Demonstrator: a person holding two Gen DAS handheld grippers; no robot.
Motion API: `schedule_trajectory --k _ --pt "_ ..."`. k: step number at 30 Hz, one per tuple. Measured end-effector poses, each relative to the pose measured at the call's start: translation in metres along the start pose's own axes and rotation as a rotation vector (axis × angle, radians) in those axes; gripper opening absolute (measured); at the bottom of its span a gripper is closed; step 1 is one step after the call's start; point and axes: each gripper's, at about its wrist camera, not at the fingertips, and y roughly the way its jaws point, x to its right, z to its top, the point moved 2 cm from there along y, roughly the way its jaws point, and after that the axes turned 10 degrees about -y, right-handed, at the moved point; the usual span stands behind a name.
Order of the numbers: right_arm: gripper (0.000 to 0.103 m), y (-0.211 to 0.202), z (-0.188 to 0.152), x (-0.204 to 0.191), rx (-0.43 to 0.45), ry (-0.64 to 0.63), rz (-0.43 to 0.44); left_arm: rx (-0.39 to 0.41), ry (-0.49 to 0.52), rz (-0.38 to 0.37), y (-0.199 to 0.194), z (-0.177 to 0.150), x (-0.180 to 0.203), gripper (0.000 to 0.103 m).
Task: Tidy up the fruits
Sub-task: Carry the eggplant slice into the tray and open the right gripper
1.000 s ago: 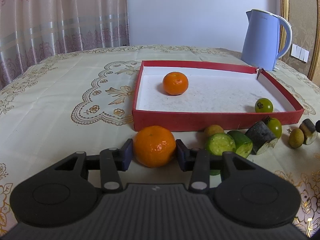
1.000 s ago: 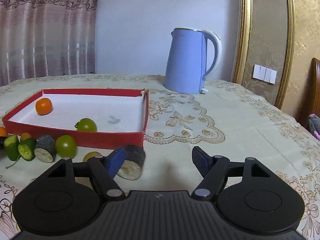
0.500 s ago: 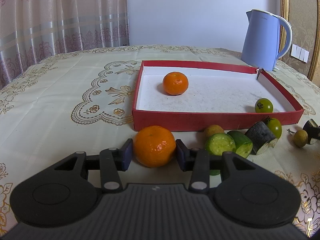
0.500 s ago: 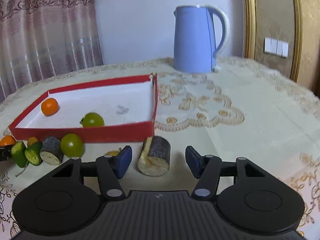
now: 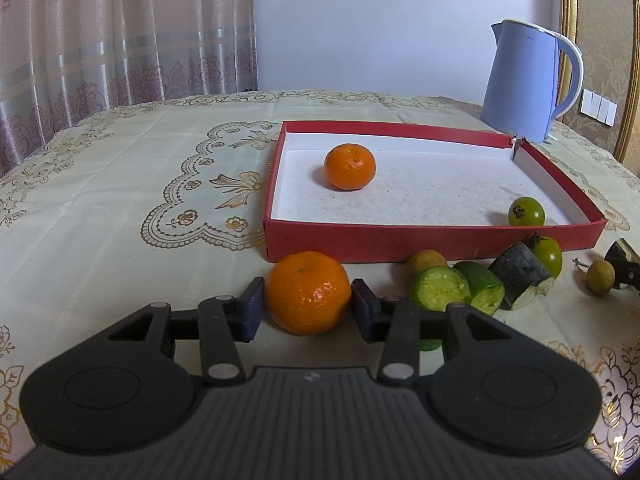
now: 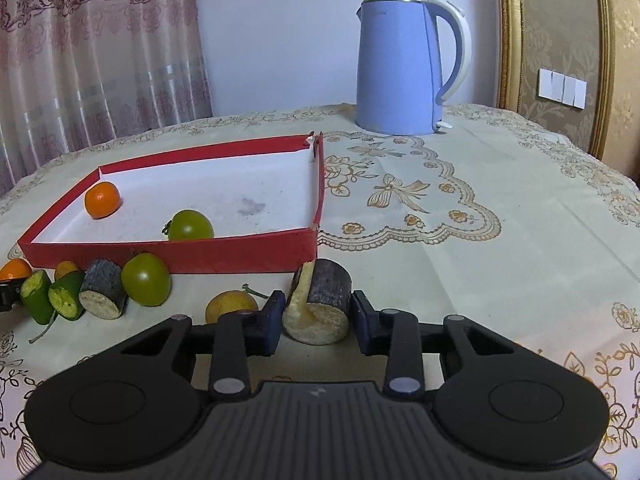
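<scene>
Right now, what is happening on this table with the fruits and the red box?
A person is sorting fruit into the red box with two tools. The left hand-held gripper is closed on an orange that sits on the table in front of the box. The right hand-held gripper has just been closing around a dark cut piece, and its pads now reach it. One orange and one green tomato already lie in the box.

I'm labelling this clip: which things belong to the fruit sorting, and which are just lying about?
Job:
tray
held orange
held cane piece
tray orange
green tomatoes
cucumber pieces
longans

Lying about:
kettle
tablecloth
curtain
</scene>
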Motion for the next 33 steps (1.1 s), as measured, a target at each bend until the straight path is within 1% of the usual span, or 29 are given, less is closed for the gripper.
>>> schedule_trajectory --k 4,8,14,20,25,31,33 --pt "0.034 -0.002 0.000 0.002 0.009 0.009 -0.007 0.000 -0.001 -0.001 0.000 0.000 0.001 0.042" --pt "0.034 -0.010 0.002 -0.001 0.036 -0.021 -0.024 -0.002 -0.001 -0.005 0.001 0.000 0.002 0.043" --pt "0.033 -0.025 0.021 -0.010 0.114 -0.096 -0.027 -0.002 -0.003 -0.008 0.001 0.000 0.002 0.044" --pt "0.033 -0.024 0.042 -0.022 0.164 -0.157 -0.026 -0.004 -0.004 -0.014 0.001 0.000 0.003 0.046" --pt "0.033 -0.008 0.062 -0.035 0.179 -0.205 -0.017 -0.004 -0.004 -0.015 0.001 0.000 0.003 0.046" --pt "0.033 0.029 0.086 -0.051 0.156 -0.262 -0.023 -0.005 -0.003 -0.014 0.001 0.000 0.003 0.046" --pt "0.033 0.045 0.093 -0.053 0.127 -0.265 -0.015 -0.005 -0.003 -0.014 0.001 0.000 0.003 0.046"
